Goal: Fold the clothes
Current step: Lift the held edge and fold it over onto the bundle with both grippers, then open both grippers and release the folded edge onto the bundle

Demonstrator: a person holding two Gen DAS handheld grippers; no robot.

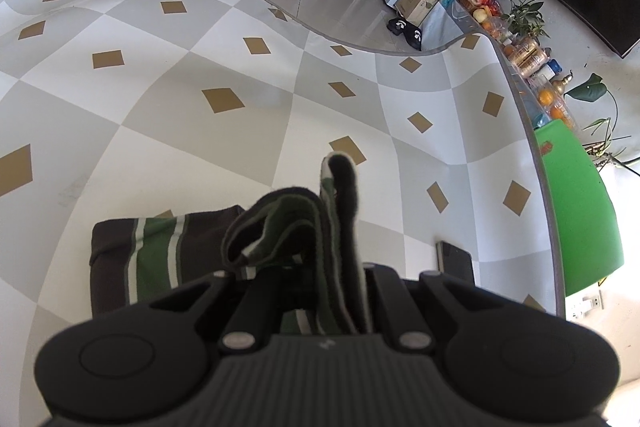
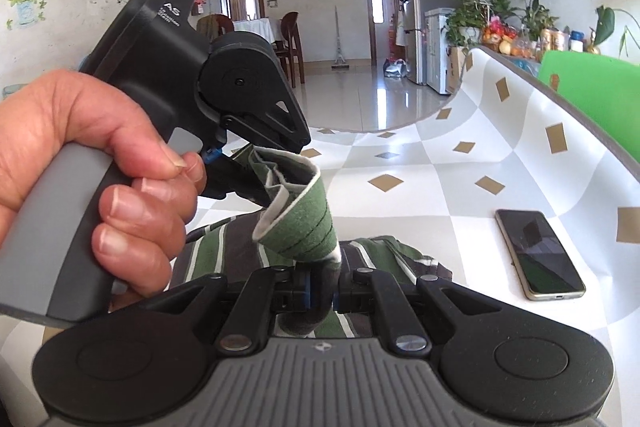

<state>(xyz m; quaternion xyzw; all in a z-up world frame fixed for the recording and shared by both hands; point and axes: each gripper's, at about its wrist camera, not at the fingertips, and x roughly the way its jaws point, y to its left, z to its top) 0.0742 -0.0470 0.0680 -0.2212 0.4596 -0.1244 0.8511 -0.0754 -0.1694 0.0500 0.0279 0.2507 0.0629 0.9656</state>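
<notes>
We are mid-fold: the left tongs (image 2: 276,163) and the right tongs (image 2: 320,291) are each clamped on a bunched edge of the striped garment (image 2: 224,251), lifted just above the checkered tabletop (image 1: 200,147). Next we likely carry that edge across (minding the phone (image 2: 538,255) nearby) and lay it flat.

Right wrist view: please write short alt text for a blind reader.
Both grippers, right gripper and left gripper, pinch a green striped garment above a checkered table cover. A phone lies to the right.
</notes>
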